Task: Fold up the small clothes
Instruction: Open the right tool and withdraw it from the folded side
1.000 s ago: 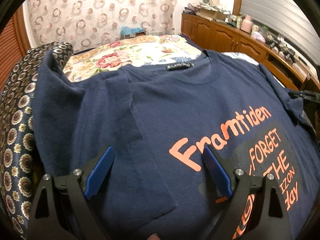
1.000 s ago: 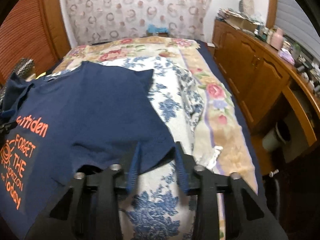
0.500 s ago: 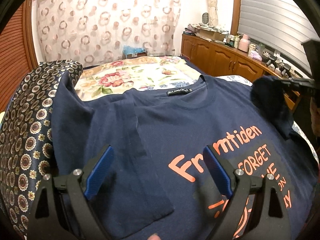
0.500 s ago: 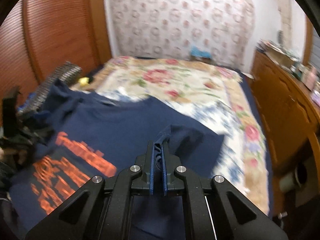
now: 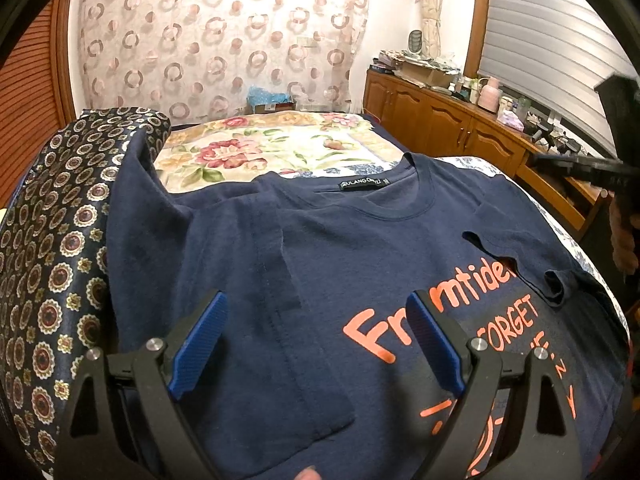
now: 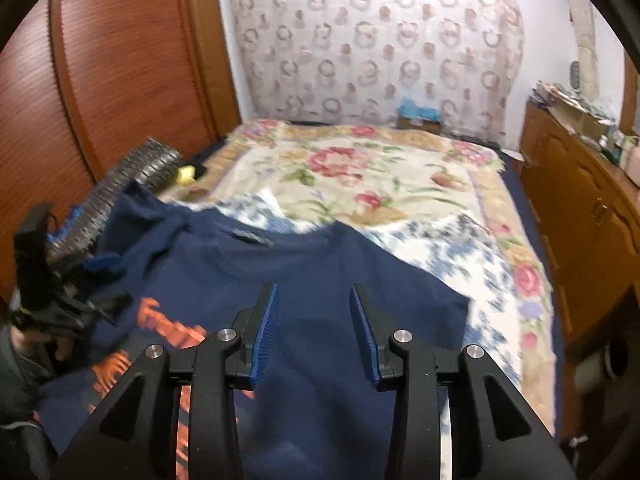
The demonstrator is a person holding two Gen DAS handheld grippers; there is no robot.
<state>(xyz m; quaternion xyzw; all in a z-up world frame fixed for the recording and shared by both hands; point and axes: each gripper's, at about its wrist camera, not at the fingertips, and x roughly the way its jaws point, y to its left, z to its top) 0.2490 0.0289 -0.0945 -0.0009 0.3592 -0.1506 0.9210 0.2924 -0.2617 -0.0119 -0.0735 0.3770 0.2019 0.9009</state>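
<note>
While a navy cotton T-shirt [image 5: 360, 248] lies chest-up on a floral bedspread [image 5: 256, 152], its orange print facing the camera, both sleeves sit folded inward across the body: the left as a long flat band, the right as a rumpled flap [image 5: 560, 280] touching the lettering. A patterned silk-look cushion [image 5: 52, 260] (dark, dotted with round medallions) props up the shirt's left shoulder. The left gripper [image 5: 316, 340] hovers near the chest with its ribbed blue pads [image 5: 198, 344] spread wide, nothing between them. The right gripper [image 6: 313, 328], over the shirt's right side, has just been opening; its jaws stand partly apart and empty, the sleeve let go. A wooden sideboard [image 5: 460, 132] runs along the right wall.
</note>
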